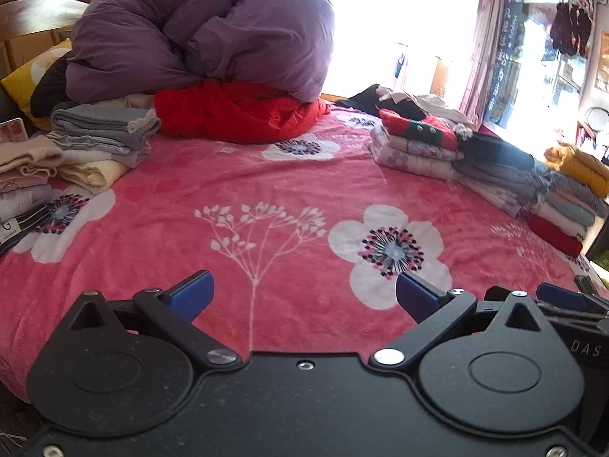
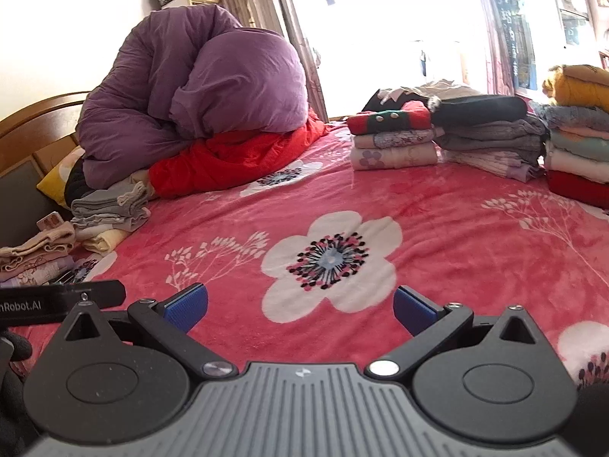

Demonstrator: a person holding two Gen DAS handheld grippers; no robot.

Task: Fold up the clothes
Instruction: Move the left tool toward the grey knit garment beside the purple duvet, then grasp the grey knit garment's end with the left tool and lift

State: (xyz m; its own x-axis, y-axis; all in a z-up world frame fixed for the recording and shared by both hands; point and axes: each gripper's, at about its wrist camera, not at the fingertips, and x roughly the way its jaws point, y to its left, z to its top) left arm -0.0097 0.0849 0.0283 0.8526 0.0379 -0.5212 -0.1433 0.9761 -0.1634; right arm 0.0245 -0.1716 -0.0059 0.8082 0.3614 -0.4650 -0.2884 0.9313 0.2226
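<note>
My left gripper is open and empty, low over the pink flowered bedspread. My right gripper is open and empty too, just to the right of the left one; its blue finger shows at the right edge of the left wrist view. Folded clothes stand in stacks at the left and along the right side. No loose garment lies between the fingers of either gripper.
A big purple duvet rests on a red quilt at the head of the bed. A wooden headboard and yellow pillow are at the left. A bright window with curtains is behind.
</note>
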